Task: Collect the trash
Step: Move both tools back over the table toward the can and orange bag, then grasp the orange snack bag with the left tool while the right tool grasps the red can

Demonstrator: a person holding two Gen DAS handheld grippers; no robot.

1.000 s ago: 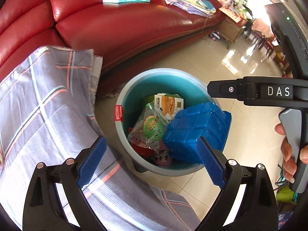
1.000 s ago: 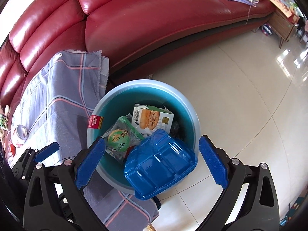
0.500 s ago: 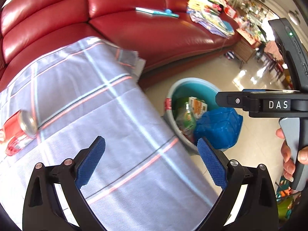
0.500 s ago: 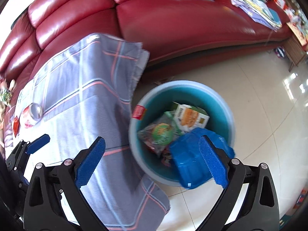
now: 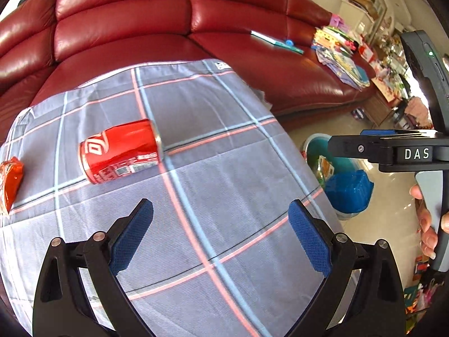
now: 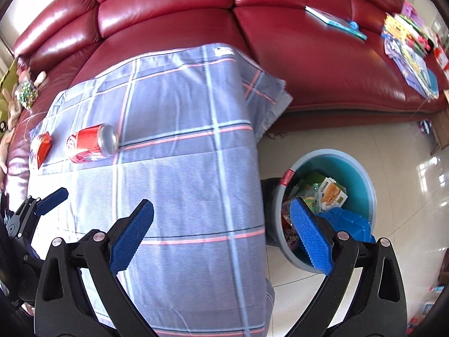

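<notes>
Showing left gripper (image 5: 220,227) and right gripper (image 6: 221,231), fingers wide, empty. Red can (image 5: 120,150) lying on side near cloth's (image 5: 224,191) far-left corner, well apart from bin (image 6: 367,185). Risk: can rolling off if nudged.

Red leather sofa (image 6: 308,56) stands on glossy, sunlit cream floor tiles (image 6: 407,168).

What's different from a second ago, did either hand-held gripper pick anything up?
No pickup. Both views swung left, away from the bin and over the checked cloth, so the red can lying on its side and the red wrapper came into sight. The left hand-held gripper and right hand-held gripper stayed open and empty; the bin's contents look unchanged.
</notes>
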